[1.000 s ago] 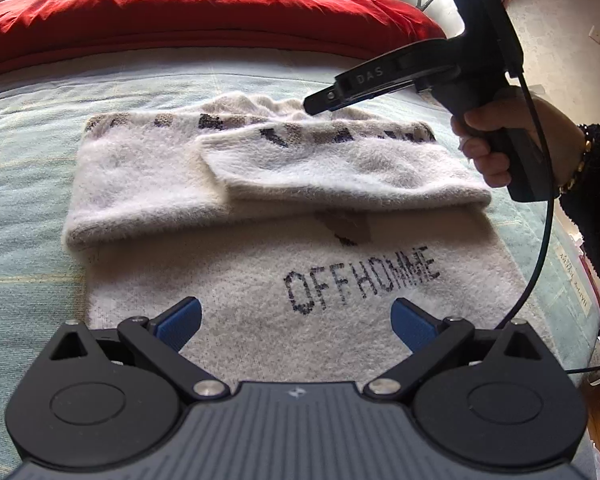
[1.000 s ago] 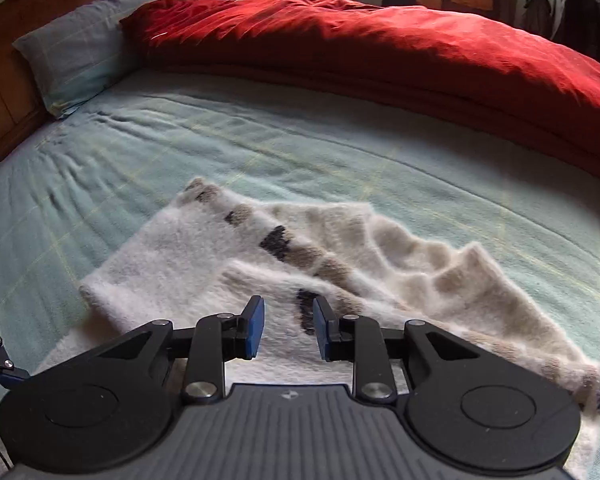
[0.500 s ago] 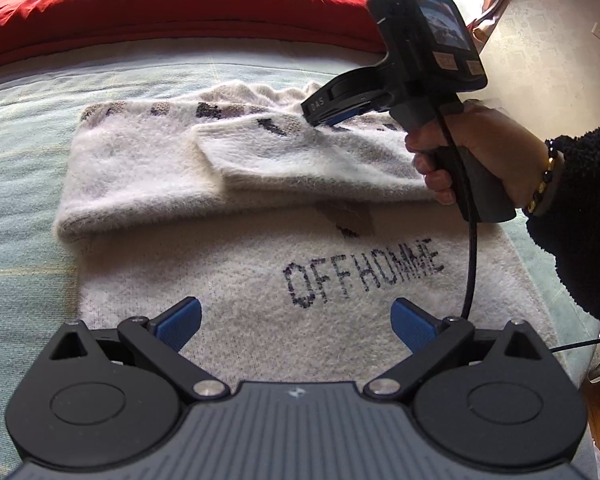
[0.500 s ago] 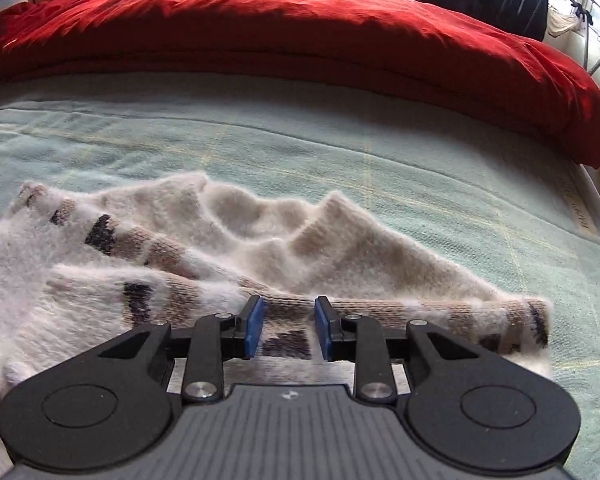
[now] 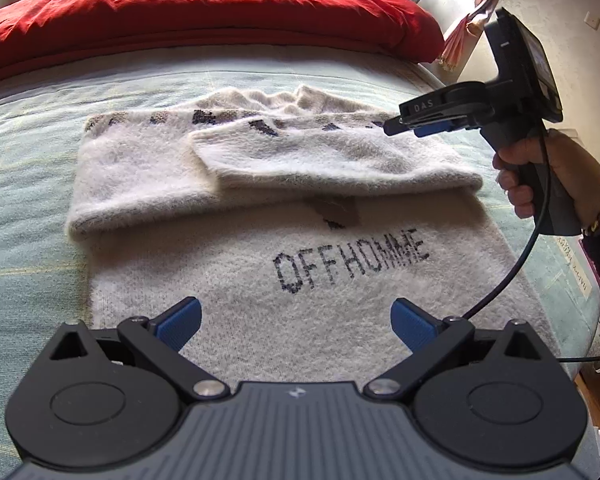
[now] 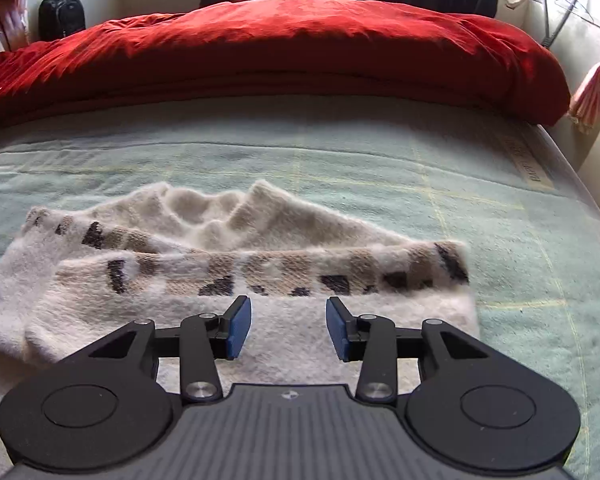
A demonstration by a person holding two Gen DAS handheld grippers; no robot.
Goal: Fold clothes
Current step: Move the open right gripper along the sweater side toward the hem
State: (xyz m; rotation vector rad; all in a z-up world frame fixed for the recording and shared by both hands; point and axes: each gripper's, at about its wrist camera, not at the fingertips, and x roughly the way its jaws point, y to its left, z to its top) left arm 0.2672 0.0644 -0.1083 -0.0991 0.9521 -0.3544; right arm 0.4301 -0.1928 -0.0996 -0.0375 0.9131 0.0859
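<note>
A fluffy white sweater (image 5: 292,264) with the dark lettering "OFFHOMME" lies flat on the bed, both sleeves folded across its upper part. My left gripper (image 5: 296,326) is open and empty over the sweater's near edge. My right gripper (image 6: 288,328) is open and empty just above the folded sleeve and its brown-and-black patterned band (image 6: 340,272). In the left wrist view the right gripper (image 5: 404,124) is held by a hand at the sweater's far right corner.
The bed has a pale green blanket (image 6: 380,168). A red duvet (image 6: 260,48) is heaped along the far side. The bed's right edge (image 5: 580,288) is close to the sweater. A dark bag (image 6: 60,12) and hanging clothes stand behind the bed.
My right gripper has swung right along the folded sleeve and its jaws have opened wider. My left gripper has stayed open over the sweater's near edge.
</note>
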